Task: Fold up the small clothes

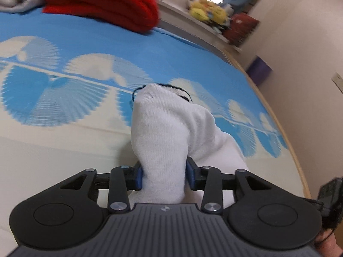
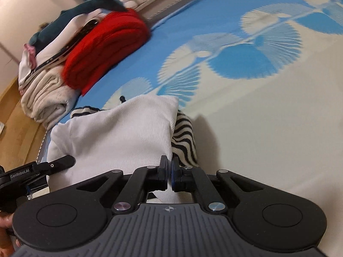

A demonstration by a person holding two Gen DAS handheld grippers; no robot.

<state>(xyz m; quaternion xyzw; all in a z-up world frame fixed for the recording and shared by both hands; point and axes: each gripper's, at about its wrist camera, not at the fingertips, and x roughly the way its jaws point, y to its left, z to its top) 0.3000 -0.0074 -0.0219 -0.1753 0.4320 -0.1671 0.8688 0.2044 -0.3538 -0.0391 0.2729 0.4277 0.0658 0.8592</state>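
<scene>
On the blue fan-patterned bedspread (image 1: 90, 32), a white ribbed-knit garment (image 1: 167, 128) is pinched by both grippers: left gripper (image 1: 163, 176) half-closed around a thick bunch, right gripper (image 2: 169, 176) clamped tight on its edge.

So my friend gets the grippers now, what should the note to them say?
Left gripper: closed on a bunched part of the white garment.
Right gripper: shut on the same white garment's edge, next to a black-and-white striped piece under it.
Where things are: both grippers hold the white garment over the blue-and-white bed cover. A folded red item and a beige one sit stacked at the far side.
Done: the garment is picked up.
Left: probably lay it flat, fold it, then add it to the stack.
</scene>
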